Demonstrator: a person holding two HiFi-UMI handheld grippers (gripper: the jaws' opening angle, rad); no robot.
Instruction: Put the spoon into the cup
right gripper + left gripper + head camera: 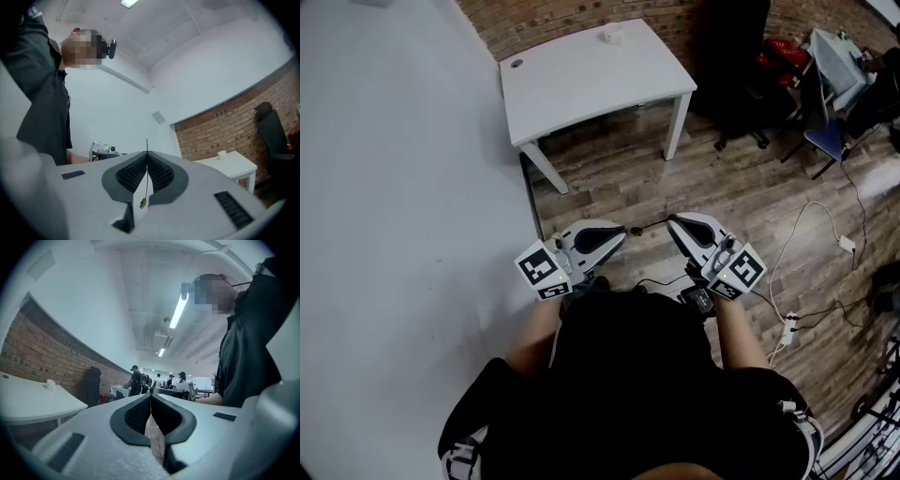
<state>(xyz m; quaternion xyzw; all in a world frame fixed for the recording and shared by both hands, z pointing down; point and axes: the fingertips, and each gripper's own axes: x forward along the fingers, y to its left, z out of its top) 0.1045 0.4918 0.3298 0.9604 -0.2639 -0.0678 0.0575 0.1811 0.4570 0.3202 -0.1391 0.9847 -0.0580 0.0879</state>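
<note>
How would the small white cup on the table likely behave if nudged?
The cup looks small, so it is probably light and easily slid across the smooth white table. It seems squat, so sliding looks likelier than tipping. Fragility cannot be judged from here.

Cup is sitting at the desk's far edge — well ahead of the left hand-held gripper and right hand-held gripper. Both are hanging tip-to-tip over the floor, with the spoon between the right one's jaws.

White table; brown wood-grain floor; red-brown brick wall; left gripper and right gripper white, markers black-and-white; spoon end golden.
</note>
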